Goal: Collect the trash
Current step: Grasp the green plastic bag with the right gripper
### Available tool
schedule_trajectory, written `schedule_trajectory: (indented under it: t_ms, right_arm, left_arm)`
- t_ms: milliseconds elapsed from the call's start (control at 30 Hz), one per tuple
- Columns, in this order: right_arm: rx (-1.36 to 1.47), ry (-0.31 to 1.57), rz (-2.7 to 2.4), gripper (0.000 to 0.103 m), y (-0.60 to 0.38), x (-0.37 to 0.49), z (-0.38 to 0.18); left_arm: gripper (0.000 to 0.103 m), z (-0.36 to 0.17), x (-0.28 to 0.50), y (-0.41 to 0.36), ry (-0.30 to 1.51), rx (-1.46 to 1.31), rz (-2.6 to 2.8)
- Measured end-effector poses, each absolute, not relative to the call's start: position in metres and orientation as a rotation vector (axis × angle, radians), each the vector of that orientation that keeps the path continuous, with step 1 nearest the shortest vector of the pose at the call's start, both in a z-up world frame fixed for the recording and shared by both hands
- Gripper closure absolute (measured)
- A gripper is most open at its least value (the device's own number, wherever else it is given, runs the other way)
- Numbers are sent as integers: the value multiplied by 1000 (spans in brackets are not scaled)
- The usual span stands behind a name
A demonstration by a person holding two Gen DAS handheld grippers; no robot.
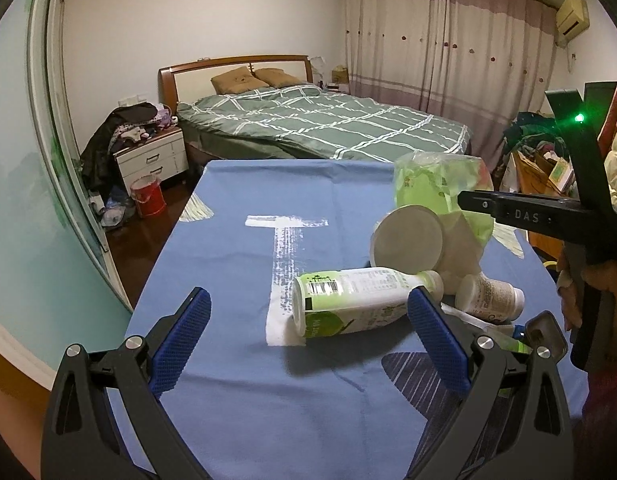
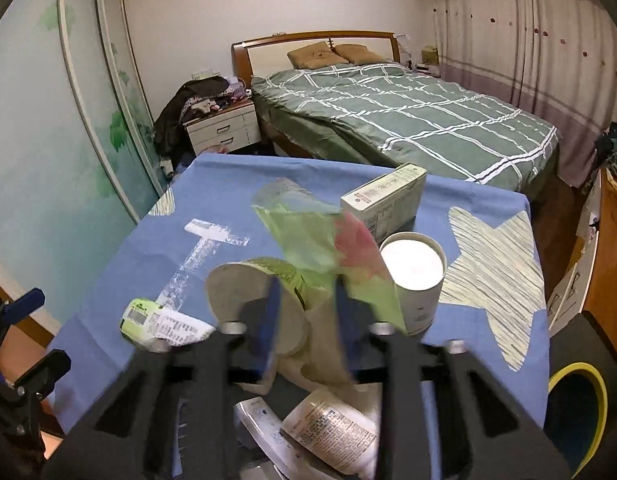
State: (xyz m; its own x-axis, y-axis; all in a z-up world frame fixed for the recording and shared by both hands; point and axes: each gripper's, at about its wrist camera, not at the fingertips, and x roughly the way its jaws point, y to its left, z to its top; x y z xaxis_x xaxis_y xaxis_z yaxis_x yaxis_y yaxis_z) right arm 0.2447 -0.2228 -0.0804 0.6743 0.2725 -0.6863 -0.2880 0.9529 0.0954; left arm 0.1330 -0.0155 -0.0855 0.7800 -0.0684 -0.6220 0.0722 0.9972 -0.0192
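Your right tool [image 2: 304,316]: blue pads drawn in on a crumpled green plastic wrapper [image 2: 308,240], which stands up from between them with a pink patch on one side. In the left wrist view the same tool [image 1: 472,202] comes in from the right edge with the wrapper [image 1: 436,188] bunched at its tip, lifted above the worktop [image 1: 228,200].

Your left tool [image 1: 308,332]: released, blue pads spread wide, nothing between them. It hangs low over the near part of the worktop.

Item, nearest the left tool: a white bottle with a green label [image 1: 356,304], lying on its side, base toward the camera; the tool's right-hand pad overlaps it in the picture, but contact cannot be told.

Item, just behind that bottle: a paper cup [image 1: 408,240] tipped on its side, its round bottom facing the left wrist camera.

Item, to the right of the bottle: a small white bottle [image 1: 488,296], also on its side.

Item, beyond the right tool: an upright white tub [image 2: 414,280], open at the top.

Item, behind the tub: a pale carton box [image 2: 384,200] resting on the worktop.

Item, closest under the right tool: a printed white container [image 2: 332,432], blurred.

Surface: blue cloth with white and striped prints covers the worktop.

Beyond: a bed [image 2: 408,120] with a green checked cover.
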Motion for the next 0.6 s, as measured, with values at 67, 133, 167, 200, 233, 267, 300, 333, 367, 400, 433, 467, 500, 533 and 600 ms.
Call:
schedule_trajectory:
  t_ms: [67, 133, 167, 200, 233, 267, 300, 333, 367, 400, 433, 467, 500, 533, 600]
  right_arm:
    - [-27, 765, 320, 98, -222, 242, -81]
    - [-28, 753, 324, 100, -223, 238, -80]
    - [-25, 732, 335, 100, -225, 234, -77]
    - [-21, 706, 343, 100, -227, 231, -75]
    - [-12, 679, 337, 94, -230, 228, -71]
    - [-2, 658, 331, 84, -234, 224, -66]
    - [7, 642, 332, 57, -237, 222, -63]
    - [16, 611, 331, 46, -242, 218, -58]
    - [9, 603, 323, 46, -243, 217, -57]
    - [-2, 597, 312, 46, -245, 217, -55]
    - [-8, 590, 306, 45, -247, 218, -54]
    - [-10, 591, 306, 43, -249, 221, -53]
    - [-11, 599, 309, 41, -250, 224, -54]
    - [-16, 625, 322, 41, -248, 231, -57]
    - [-17, 650, 335, 41, -246, 238, -59]
  left_arm:
    - [6, -86, 133, -16, 674, 8, -77]
    - [6, -87, 134, -18, 677, 10, -79]
    - [6, -87, 134, -19, 678, 11, -79]
    - [6, -87, 134, -19, 677, 12, -80]
    - [6, -87, 133, -20, 676, 14, -81]
    - [6, -87, 133, -21, 675, 15, -82]
    - [6, -87, 133, -21, 675, 15, -82]
    - [6, -87, 133, -21, 675, 15, -83]
    - [6, -87, 133, -21, 676, 15, -82]
    - [6, -88, 133, -21, 679, 14, -82]
    - [6, -89, 133, -21, 680, 14, -83]
    - [6, -89, 133, -21, 682, 13, -84]
    - [6, -91, 134, -22, 687, 11, -87]
    - [6, -91, 134, -22, 689, 11, -89]
    - [6, -93, 135, -22, 696, 10, -94]
